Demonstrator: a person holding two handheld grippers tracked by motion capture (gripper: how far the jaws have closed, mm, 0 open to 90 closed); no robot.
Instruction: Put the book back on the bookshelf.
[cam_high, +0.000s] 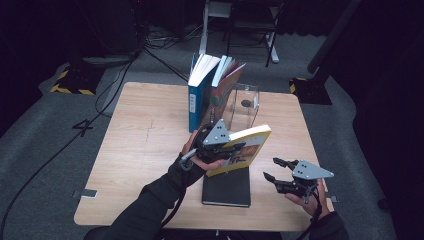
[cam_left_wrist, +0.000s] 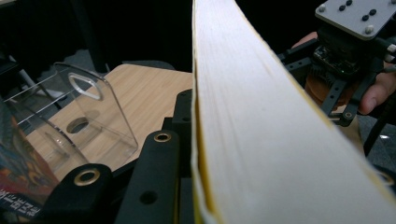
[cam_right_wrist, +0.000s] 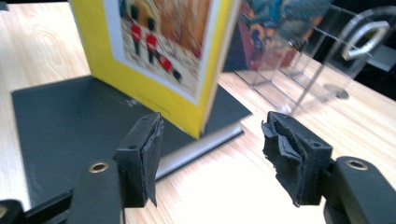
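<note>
Dark floor and black curtains lie all around a light wooden table (cam_high: 145, 150). Over the near middle of that table, the yellow book (cam_high: 245, 150) is held up in the air, tilted, with its cream page edge on top. The left gripper (cam_high: 220, 145) is clamped on the yellow book, and in the left gripper view the pale pages (cam_left_wrist: 252, 121) rise right up from between its black jaws. Just under the yellow book, a black book (cam_high: 226, 189) lies flat on the table; the right gripper view shows the yellow book's low corner just above it. To the right, the right gripper (cam_high: 274, 170) is near the yellow book but not touching it. Its jaws stand apart with nothing between them, and the torn black pads (cam_right_wrist: 280, 144) grip nothing. Farther back stands a clear plastic bookstand (cam_high: 245, 107). Beside it, a blue book (cam_high: 199, 95) and a colourful book (cam_high: 225, 85) stand up and lean together.
</note>
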